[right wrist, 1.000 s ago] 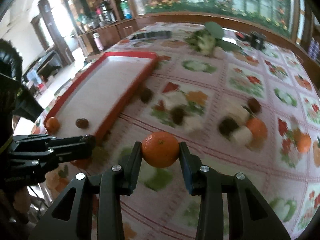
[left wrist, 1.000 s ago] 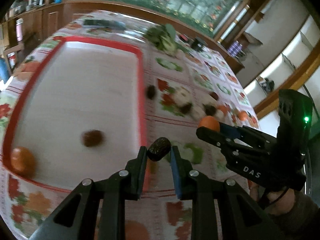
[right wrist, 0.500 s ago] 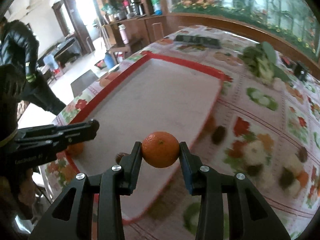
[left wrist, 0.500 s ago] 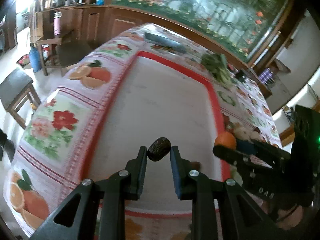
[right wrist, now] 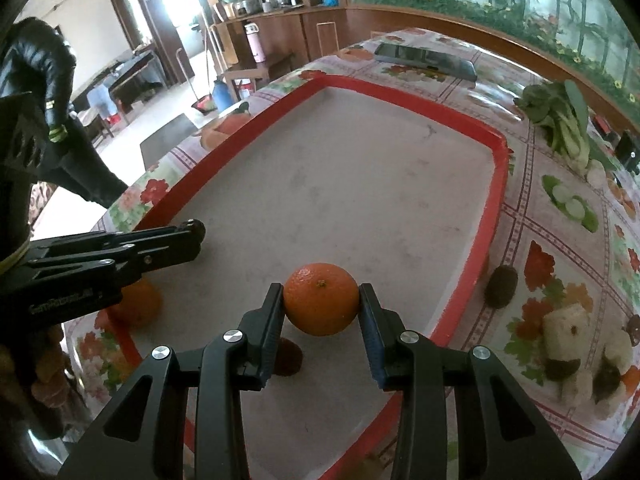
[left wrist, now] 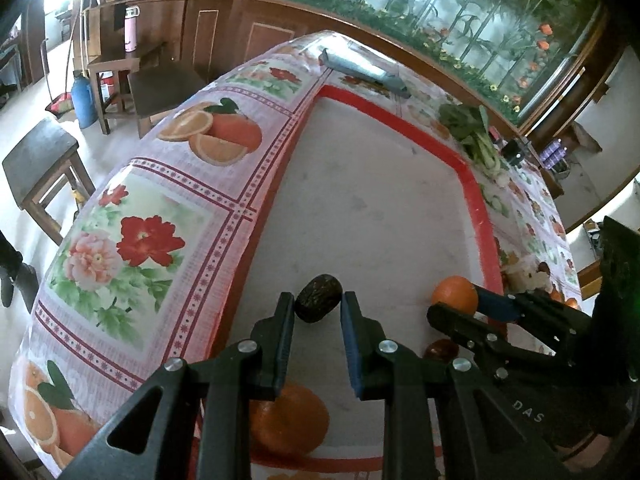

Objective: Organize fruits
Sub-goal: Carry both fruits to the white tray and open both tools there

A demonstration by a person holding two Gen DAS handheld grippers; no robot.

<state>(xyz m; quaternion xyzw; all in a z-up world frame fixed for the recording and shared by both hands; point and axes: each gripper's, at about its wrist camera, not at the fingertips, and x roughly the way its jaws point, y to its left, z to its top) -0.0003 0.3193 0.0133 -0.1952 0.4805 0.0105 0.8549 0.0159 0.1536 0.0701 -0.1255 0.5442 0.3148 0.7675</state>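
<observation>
Two fruits lie on the tray [right wrist: 496, 148]; left gripper [left wrist: 317, 309] pinches a dark fruit [left wrist: 319, 298], right gripper [right wrist: 321, 306] an orange [right wrist: 321, 305]; more wait on the worktop [right wrist: 560, 240].

The right gripper [right wrist: 321, 308] clamps a round orange mandarin [right wrist: 321, 304] between its two black fingers, above the near end of a red-rimmed tray [right wrist: 498, 168]. A second mandarin [right wrist: 138, 302] sits in the tray's near left corner, partly hidden under the left gripper [right wrist: 188, 240], which reaches in from the left. A small dark fruit [right wrist: 288, 356] lies on the tray beneath the right gripper. Another dark fruit [right wrist: 501, 285] rests on the floral tablecloth [right wrist: 568, 240], just outside the tray's right edge.
</observation>
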